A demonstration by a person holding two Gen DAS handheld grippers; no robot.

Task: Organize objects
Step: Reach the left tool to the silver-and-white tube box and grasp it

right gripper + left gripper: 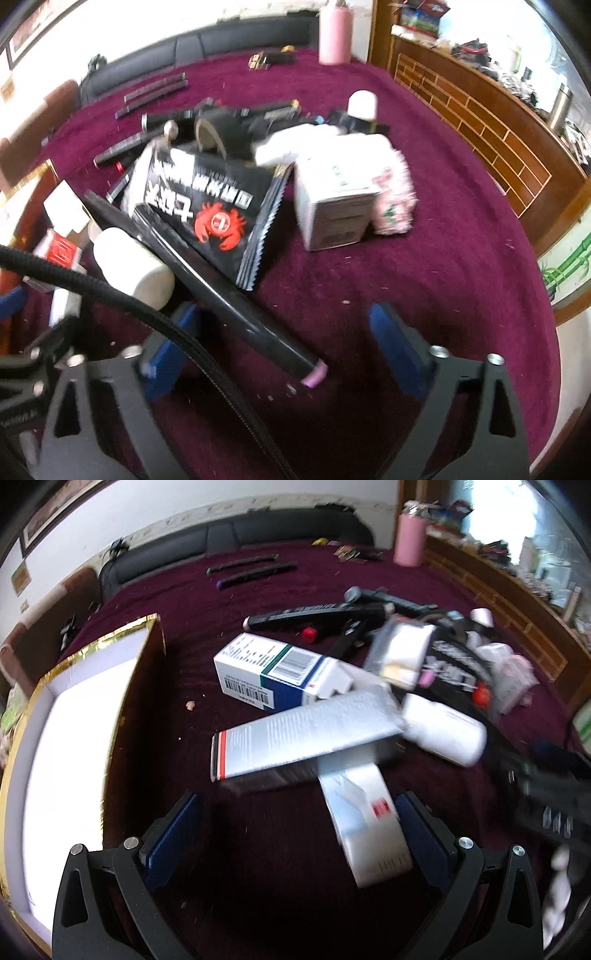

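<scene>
Your left gripper (299,834) hangs fingers spread and empty, the long silver carton (306,738) lying crosswise just beyond; your right gripper (284,350) gapes around the black tube (207,266).

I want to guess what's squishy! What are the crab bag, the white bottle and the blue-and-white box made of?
The crab bag looks like glossy plastic film: it shines, and its edge is zigzag-cut. The white bottle seems smooth, matte plastic, though blur leaves that open. The blue-and-white box looks like printed cardboard: flat folded sides, open flaps, barcodes.
</scene>
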